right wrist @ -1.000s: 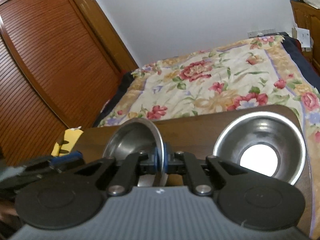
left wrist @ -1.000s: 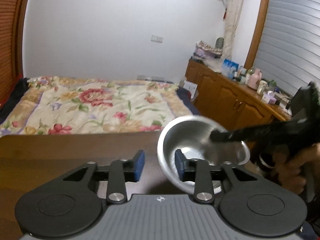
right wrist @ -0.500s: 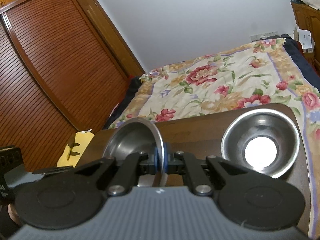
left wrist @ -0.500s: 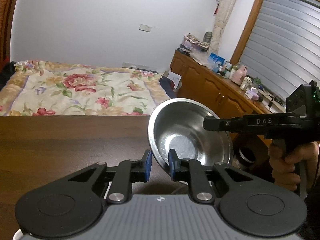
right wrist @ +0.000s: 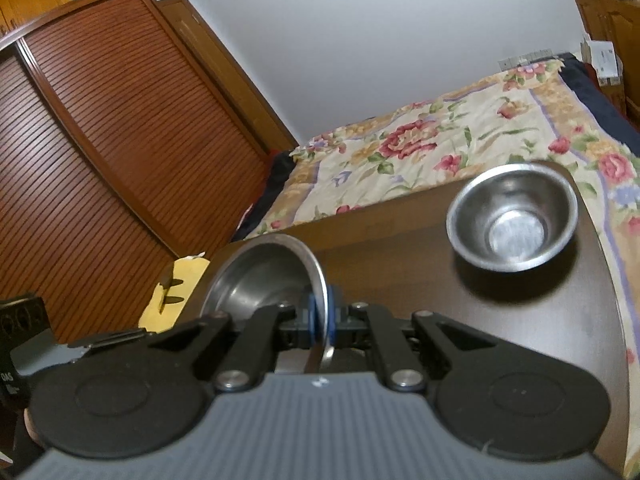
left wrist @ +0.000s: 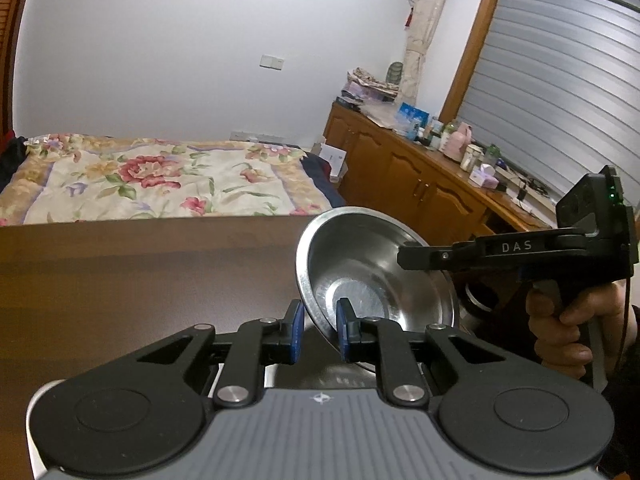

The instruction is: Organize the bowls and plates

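My right gripper [right wrist: 320, 322] is clamped tight on the rim of a steel bowl [right wrist: 260, 276], the blue pads pinching the metal edge from both sides. This held bowl is tilted on its side, its open mouth facing left, lifted above the dark wooden table [right wrist: 400, 264].

Seen from my left gripper [left wrist: 318, 330], the same bowl [left wrist: 372, 268] hangs in front of me, its lower rim sitting in the gap between my left fingers. Those fingers stand partly apart; the right pad [left wrist: 343, 332] seems to touch the bowl's inside, though I cannot be sure from this angle, and the left pad is clear of it.

A second steel bowl [right wrist: 514, 222] rests upright near the table's far right corner, well apart from the held one. Beyond the table lies a bed with a floral cover [left wrist: 160, 176].
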{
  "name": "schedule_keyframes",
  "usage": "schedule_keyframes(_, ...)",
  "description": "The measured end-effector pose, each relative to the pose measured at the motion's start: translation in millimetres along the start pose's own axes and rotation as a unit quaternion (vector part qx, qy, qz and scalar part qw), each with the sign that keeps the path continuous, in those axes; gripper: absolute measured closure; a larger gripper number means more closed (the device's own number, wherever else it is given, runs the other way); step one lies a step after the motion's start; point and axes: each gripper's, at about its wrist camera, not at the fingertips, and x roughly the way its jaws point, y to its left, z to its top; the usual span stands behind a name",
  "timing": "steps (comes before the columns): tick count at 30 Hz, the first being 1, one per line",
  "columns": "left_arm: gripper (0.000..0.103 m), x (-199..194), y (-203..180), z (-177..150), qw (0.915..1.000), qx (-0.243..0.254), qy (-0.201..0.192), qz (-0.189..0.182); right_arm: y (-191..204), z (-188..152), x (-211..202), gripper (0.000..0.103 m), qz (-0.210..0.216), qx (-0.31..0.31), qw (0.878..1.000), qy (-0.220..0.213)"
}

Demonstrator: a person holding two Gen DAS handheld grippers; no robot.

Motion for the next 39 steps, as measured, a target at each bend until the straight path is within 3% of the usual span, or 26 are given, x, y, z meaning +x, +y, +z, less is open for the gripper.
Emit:
schedule_keyframes(6,0.084,0.9,-7.4,-27.3,0.9997,0.006,0.022,0.007,-9.5,-31.5,-2.9,0.095,0.002,0.017,1.000,0.007)
schedule_keyframes(14,0.084,11.5,-11.2,-51.8,0.9970,0.042,0.048,0.043,-12.1,-56.4,1.4,0.095,-0.003,0.011,1.000,0.015)
schedule_keyframes(24,0.084,20.6,-17.3,-58.7,0.9929,0.080,0.054,0.069,-5.4,-63.4,2.7,0.095,-0.029,-0.052,0.998,0.018)
schedule_keyframes(32,0.084,23.9,-16.3,-59.1,0.9929,0.078,0.053,0.071,12.9,-67.3,7.1,0.092,-0.067,-0.139,0.988,0.029)
schedule_keyframes(39,0.084,23.0,-15.2,-59.6,0.9936,0.072,0.049,0.072,23.0,-64.2,6.5,0.092,-0.083,-0.177,0.980,0.023)
